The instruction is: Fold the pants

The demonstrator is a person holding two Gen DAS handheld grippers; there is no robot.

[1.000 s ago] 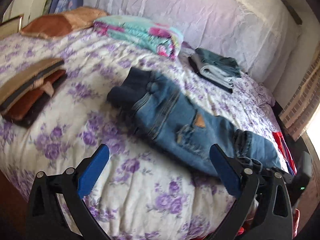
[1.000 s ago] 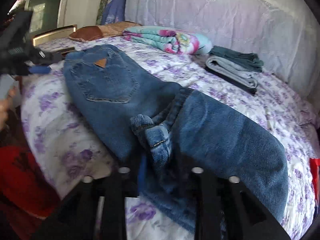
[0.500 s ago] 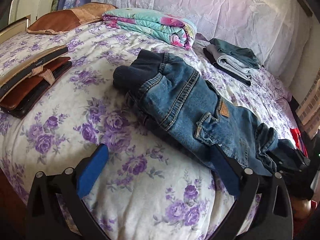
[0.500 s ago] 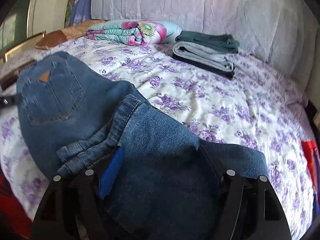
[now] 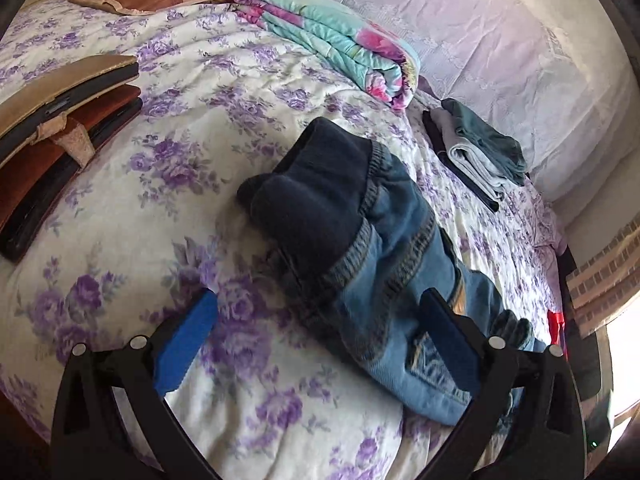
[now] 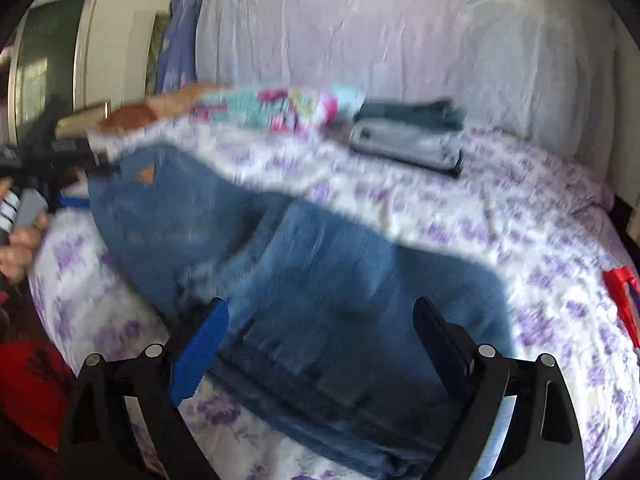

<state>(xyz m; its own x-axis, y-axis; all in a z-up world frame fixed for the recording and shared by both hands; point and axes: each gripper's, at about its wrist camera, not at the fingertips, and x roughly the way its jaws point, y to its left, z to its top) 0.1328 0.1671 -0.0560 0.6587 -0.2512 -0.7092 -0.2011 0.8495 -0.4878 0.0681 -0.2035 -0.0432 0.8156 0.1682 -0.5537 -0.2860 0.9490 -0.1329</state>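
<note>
With the left gripper (image 5: 316,344) apart and empty and the right gripper (image 6: 320,344) opening, release the jeans (image 6: 320,288) cleanly before regripping the waistband (image 5: 320,196)

we look through two fisheye cameras, one on each handheld gripper, each facing forward along its own fingers and tilted down at the bed (image 5: 120,208). the left wrist view sits low and close at the near edge of the bed, looking along the jeans (image 5: 384,280) from their dark waistband end toward the covered headboard (image 5: 500,60). the right wrist view, blurred, looks from the other end of the jeans (image 6: 320,280), close above the folded legs. both views share the jeans, the rolled floral blanket (image 5: 332,40) (image 6: 280,108), the small stack of folded clothes (image 5: 480,152) (image 6: 408,140) and the headboard (image 6: 400,40). the right view also catches the left gripper (image 6: 48,160) at its left edge.
</note>
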